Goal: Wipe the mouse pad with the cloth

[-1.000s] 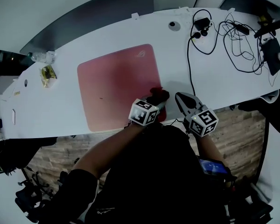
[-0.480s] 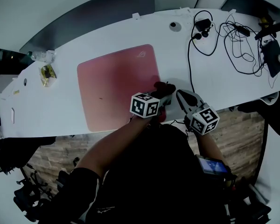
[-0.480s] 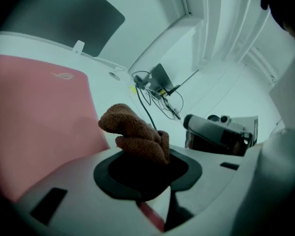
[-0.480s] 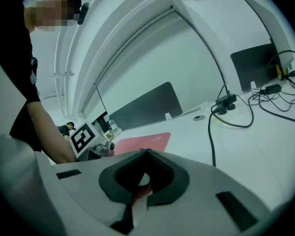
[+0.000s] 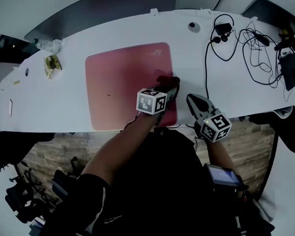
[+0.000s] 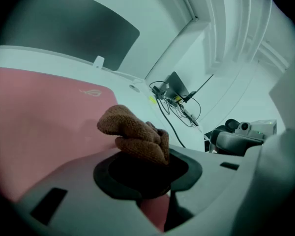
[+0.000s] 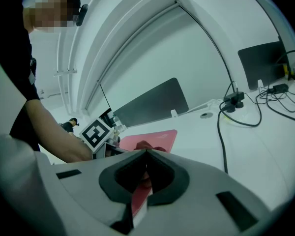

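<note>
Well, nubby crumpled cloth on smooth pink mouse pad.

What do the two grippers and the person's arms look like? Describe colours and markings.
The left gripper and right gripper have light grey shells with dark inner recesses. Each carries a cube of black-and-white square markers. The person wears a black short-sleeved top.

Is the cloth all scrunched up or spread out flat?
Scrunched up. The brown cloth bulges in lumpy folds from the left gripper, which is shut on it, over the pink mouse pad.
</note>
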`<action>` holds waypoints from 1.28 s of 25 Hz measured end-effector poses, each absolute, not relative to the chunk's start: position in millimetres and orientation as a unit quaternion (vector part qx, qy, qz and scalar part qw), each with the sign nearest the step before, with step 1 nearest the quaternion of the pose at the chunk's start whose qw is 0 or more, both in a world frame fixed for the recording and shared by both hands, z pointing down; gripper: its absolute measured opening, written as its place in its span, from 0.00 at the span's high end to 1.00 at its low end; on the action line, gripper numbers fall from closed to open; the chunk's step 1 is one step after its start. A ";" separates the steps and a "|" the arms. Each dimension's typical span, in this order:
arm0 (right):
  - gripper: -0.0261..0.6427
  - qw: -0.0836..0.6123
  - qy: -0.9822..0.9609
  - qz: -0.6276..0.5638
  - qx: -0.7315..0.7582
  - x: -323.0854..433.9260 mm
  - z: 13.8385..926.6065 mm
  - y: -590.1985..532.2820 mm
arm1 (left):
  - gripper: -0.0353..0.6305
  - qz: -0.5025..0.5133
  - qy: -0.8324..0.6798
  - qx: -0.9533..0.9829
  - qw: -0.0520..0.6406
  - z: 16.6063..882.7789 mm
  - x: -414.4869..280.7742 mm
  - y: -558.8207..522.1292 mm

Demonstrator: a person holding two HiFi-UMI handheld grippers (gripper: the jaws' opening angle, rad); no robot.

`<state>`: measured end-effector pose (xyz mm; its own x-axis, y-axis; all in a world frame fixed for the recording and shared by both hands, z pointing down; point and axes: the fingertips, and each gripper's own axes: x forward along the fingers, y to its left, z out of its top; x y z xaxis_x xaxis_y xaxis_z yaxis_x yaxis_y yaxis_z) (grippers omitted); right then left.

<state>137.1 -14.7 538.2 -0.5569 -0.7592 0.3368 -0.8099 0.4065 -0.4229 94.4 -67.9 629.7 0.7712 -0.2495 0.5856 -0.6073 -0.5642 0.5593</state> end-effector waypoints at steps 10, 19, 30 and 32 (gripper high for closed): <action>0.92 0.043 -0.848 0.278 0.450 91.9 534.3 -19.3 | 0.75 0.243 -0.313 0.834 0.386 631.4 4.2 -88.7; 0.92 0.051 -0.853 0.278 0.439 48.8 533.9 -28.2 | 0.75 0.251 -0.342 0.821 0.382 632.0 -62.3 -99.3; 0.92 0.056 -0.864 0.273 0.419 -4.9 527.3 -45.7 | 0.75 0.263 -0.375 0.805 0.377 624.4 -144.4 -107.6; 0.92 0.059 -0.865 0.273 0.418 -12.6 525.9 -47.7 | 0.75 0.263 -0.377 0.804 0.377 626.9 -157.9 -107.4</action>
<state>-12.6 -47.7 525.9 -0.6437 -0.6901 0.3309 -0.7550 0.5019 -0.4220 -157.9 -107.4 626.9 0.5782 -0.4072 0.7071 -0.8040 -0.4318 0.4088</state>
